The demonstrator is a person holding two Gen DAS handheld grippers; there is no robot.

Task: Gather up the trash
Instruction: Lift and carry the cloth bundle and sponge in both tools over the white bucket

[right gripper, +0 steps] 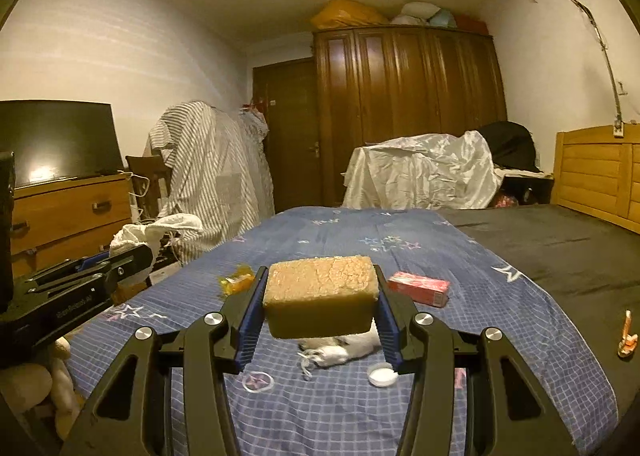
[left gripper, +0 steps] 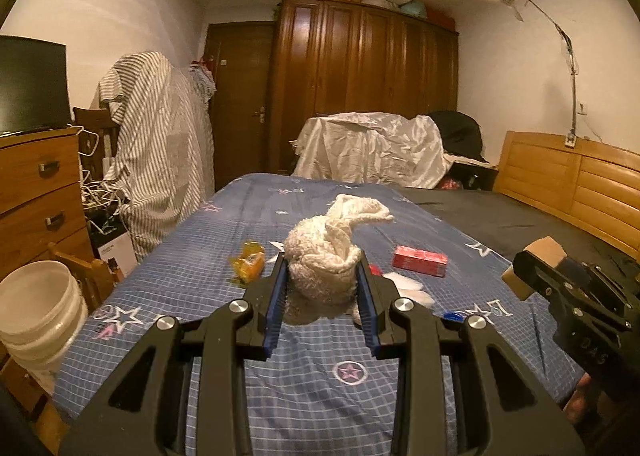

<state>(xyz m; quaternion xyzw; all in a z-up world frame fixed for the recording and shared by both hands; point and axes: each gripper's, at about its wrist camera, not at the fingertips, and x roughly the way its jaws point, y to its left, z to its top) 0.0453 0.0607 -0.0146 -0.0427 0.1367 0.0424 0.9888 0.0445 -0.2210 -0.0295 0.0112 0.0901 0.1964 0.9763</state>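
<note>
My left gripper [left gripper: 322, 276] is shut on a crumpled white fluffy cloth [left gripper: 332, 252], held above the blue starred bedsheet [left gripper: 320, 388]. In the right wrist view the same cloth [right gripper: 156, 232] and the left gripper [right gripper: 132, 256] show at the left. My right gripper [right gripper: 320, 296] is shut on a yellow sponge block [right gripper: 320, 292], lifted off the bed; it appears at the right of the left wrist view, where the right gripper [left gripper: 532, 276] holds the sponge [left gripper: 544, 252]. On the sheet lie a yellow wrapper [left gripper: 250, 264], a red box [left gripper: 420, 260], white crumpled paper [right gripper: 340, 352] and a white cap [right gripper: 382, 374].
A white bucket [left gripper: 36, 312] stands on the floor left of the bed, beside a wooden dresser [left gripper: 36, 192] with a dark screen. A small orange-and-white item [right gripper: 626, 336] lies on the dark sheet at right. A wooden headboard [left gripper: 580, 184], a wardrobe [left gripper: 360, 88] and covered furniture stand beyond.
</note>
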